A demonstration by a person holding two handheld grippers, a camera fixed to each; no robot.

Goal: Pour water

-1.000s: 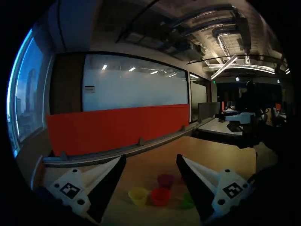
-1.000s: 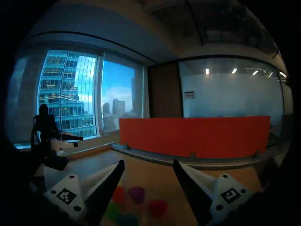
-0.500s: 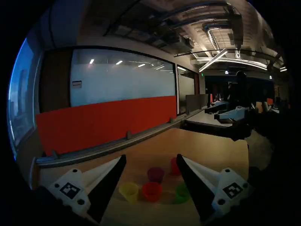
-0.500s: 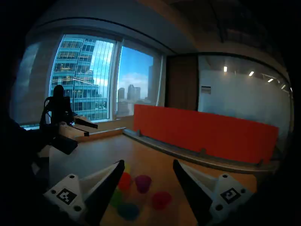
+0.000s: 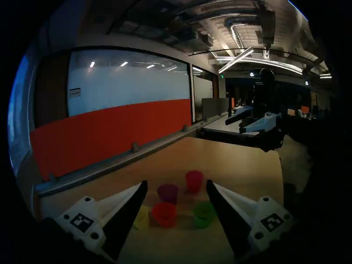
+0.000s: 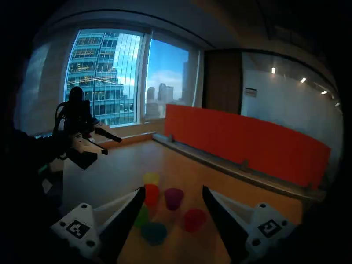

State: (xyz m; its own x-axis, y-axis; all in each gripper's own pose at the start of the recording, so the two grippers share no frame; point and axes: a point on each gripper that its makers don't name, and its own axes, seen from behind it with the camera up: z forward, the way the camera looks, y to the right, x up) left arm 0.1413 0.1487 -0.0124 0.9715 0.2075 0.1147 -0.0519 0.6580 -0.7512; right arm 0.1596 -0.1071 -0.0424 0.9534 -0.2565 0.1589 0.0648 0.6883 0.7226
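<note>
On the table (image 6: 127, 160), six cups (image 6: 174, 198) stand clustered; left tongs (image 5: 175, 182) and right tongs (image 6: 172, 188) gape wide, empty.

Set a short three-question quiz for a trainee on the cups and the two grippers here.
1. True or false: the left gripper is shut on the purple cup.
2. How many cups stand on the wooden table in the right gripper view? A) three B) six C) nine
3. Fill in: in the left gripper view, the cup farthest from the camera is the ___ cup.

Key:
1. False. Its jaws stand open with nothing held.
2. B
3. The pinkish-red cup.
</note>
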